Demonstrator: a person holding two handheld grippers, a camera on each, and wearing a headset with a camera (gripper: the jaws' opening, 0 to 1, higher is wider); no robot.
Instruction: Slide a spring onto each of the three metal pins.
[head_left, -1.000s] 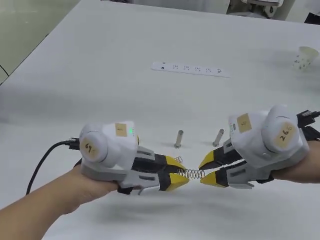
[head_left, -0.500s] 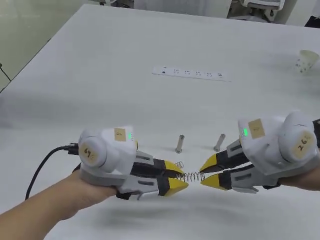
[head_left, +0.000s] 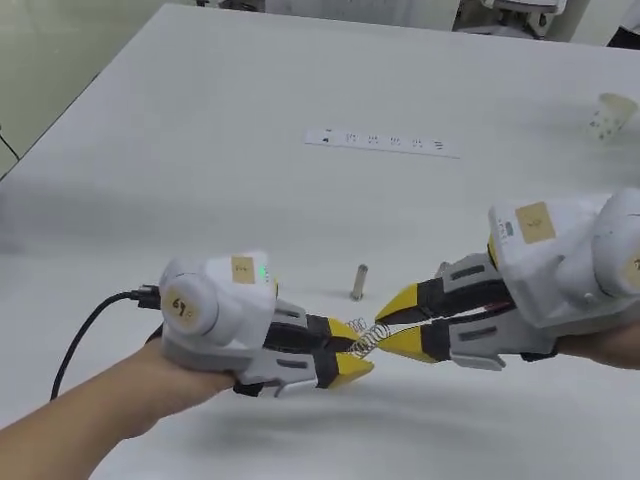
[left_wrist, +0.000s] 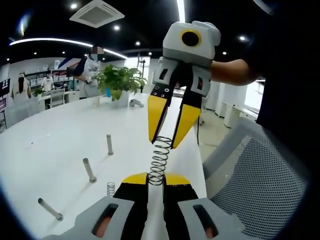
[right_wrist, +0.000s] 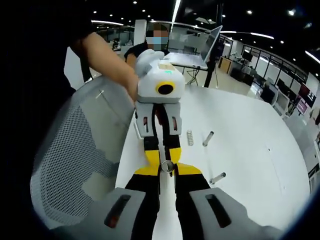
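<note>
Spring (left_wrist: 159, 159): silver wire coil, held in air above white table (head_left: 200, 150). One end is pinched between the pressed-together jaws of left gripper (left_wrist: 156, 178). Other end sits between narrowly parted jaws of right gripper (left_wrist: 163, 144); whether they grip it cannot be told. Paper cup (head_left: 608, 117): far table edge, contents unseen. Second spring (left_wrist: 110, 189): on table near pins (left_wrist: 89, 170).

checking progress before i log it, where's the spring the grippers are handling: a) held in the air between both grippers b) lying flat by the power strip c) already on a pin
a: the spring runs in mid-air from the left gripper to the right gripper, one end at each.
</note>
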